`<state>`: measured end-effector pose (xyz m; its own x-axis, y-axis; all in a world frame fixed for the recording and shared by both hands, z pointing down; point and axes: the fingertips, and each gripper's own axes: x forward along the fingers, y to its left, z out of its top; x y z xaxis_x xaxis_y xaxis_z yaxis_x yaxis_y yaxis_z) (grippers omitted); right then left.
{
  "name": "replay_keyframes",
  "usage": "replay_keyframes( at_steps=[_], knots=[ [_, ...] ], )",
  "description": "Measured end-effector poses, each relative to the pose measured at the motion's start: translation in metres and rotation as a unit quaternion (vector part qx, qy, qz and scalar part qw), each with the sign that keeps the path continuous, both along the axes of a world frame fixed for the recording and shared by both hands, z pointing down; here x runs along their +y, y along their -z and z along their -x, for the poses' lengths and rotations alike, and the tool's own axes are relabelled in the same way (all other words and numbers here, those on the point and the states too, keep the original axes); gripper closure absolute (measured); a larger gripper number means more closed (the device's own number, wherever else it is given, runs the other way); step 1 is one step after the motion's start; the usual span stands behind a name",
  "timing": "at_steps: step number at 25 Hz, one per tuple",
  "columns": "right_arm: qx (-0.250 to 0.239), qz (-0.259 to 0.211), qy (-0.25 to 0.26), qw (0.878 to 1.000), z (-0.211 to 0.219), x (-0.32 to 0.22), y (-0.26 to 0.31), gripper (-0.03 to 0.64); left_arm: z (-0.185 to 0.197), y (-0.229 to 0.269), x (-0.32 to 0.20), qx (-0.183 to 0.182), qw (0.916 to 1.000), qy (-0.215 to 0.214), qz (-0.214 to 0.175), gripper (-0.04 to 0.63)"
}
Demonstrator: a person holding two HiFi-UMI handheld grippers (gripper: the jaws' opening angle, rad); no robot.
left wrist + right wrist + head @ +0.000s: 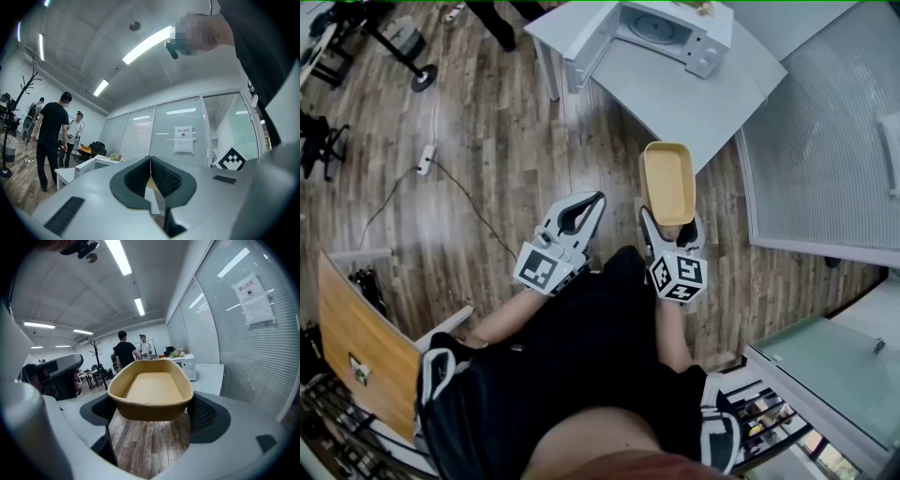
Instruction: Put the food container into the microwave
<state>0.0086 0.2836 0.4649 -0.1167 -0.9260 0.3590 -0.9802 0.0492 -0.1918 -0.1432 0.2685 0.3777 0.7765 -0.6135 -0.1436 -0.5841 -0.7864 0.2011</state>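
An empty yellow food container point(667, 180) point(152, 390) is held level over the wooden floor, with my right gripper point(668, 228) point(151, 417) shut on its near end. The white microwave point(661, 30) point(188, 364) stands on a grey table point(694, 89) ahead, its door point(579, 49) swung open to the left. My left gripper point(586, 208) point(150, 174) is shut with nothing in it, held beside the right one and pointing toward the table.
Frosted glass partition walls point(825, 159) run along the right. A power strip and cable point(426, 159) lie on the floor at the left. A wooden board point(356, 342) is at the lower left. Two people point(126, 352) stand beyond the table, near a coat stand point(96, 355).
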Motion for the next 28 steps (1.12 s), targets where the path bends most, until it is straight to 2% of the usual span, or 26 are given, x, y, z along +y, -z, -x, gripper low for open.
replay_keyframes(
  at_steps=[7, 16, 24, 28],
  knots=[
    [-0.003, 0.01, 0.001, 1.0, -0.016, -0.071, -0.02, 0.129, -0.01, -0.014, -0.065, -0.003, 0.9999, 0.007, 0.011, 0.572],
    [0.004, 0.018, 0.044, 0.999, -0.085, -0.228, -0.036, 0.129, -0.08, -0.015, -0.207, -0.011, 0.999, 0.043, 0.005, 0.572],
    [0.022, 0.025, 0.082, 0.996, -0.139, -0.364, -0.052, 0.129, -0.133, 0.006, -0.312, -0.003, 0.9965, 0.08, -0.024, 0.572],
    [0.027, 0.05, 0.087, 0.995, -0.15, -0.416, -0.082, 0.129, -0.147, -0.004, -0.347, -0.001, 0.9965, 0.083, -0.005, 0.572]
  ],
)
